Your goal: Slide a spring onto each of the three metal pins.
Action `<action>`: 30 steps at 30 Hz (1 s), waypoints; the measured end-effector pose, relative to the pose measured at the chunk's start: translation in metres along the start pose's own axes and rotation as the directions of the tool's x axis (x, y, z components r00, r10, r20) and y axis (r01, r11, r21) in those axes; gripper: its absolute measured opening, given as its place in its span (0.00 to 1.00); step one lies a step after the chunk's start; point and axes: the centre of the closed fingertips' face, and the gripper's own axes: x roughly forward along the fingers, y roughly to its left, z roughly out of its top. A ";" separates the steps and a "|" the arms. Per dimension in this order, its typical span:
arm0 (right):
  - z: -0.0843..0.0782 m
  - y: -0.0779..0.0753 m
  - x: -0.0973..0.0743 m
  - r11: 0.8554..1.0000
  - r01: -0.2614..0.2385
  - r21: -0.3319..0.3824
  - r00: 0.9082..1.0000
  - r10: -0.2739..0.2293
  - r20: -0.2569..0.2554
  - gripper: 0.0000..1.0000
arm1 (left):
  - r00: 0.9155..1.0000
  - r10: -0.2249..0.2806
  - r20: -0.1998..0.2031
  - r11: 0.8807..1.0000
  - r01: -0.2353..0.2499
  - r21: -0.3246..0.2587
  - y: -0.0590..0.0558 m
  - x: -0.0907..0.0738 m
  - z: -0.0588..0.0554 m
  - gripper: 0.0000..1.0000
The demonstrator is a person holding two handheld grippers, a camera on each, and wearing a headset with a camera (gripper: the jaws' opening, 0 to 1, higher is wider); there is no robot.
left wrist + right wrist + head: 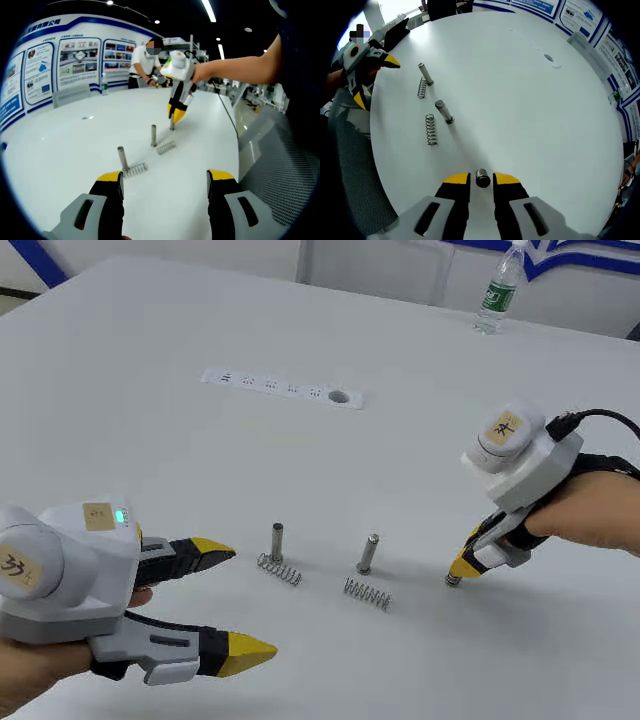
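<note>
No spring visibly fitted yet, the left spring (279, 569) and right spring (367, 593) lie at 4 o'clock of the left pin (277, 541) and middle pin (368, 553); at 3 o'clock the right gripper (464, 567) seemingly pinches the third pin (482, 178), the left gripper (245, 600) spread wide at 8 o'clock.

The bench (120, 390) is smooth, matt white with a faint sheen. The left pin (277, 540), middle pin (370, 552) and third pin (482, 178), this last clamped in the right tongs (461, 569), are smooth grey metal with a dull shine; the left spring (279, 570) and right spring (367, 593) are thin bright wire. Both the right and the left tongs (240, 600) are white and black plastic, their yellow tips glossy. The bottle (497, 290) is clear plastic.
</note>
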 end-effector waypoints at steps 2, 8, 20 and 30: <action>0.001 0.000 -0.003 1.000 0.010 -0.009 1.000 -0.010 0.010 0.21 | 1.000 -0.001 0.000 1.000 0.001 0.002 0.000 0.000 0.000 0.69; 0.008 0.002 -0.017 0.998 0.040 -0.048 0.998 -0.038 0.045 0.24 | 1.000 -0.003 0.002 1.000 0.003 0.005 -0.001 0.000 0.002 0.69; 0.031 0.021 -0.031 0.993 0.044 -0.112 0.994 -0.033 0.104 0.25 | 1.000 -0.006 0.002 1.000 0.006 0.014 -0.002 0.001 0.005 0.69; 0.045 0.039 -0.021 0.986 0.014 -0.167 0.994 0.005 0.112 0.25 | 1.000 -0.003 0.000 1.000 0.003 0.016 -0.002 -0.001 0.005 0.69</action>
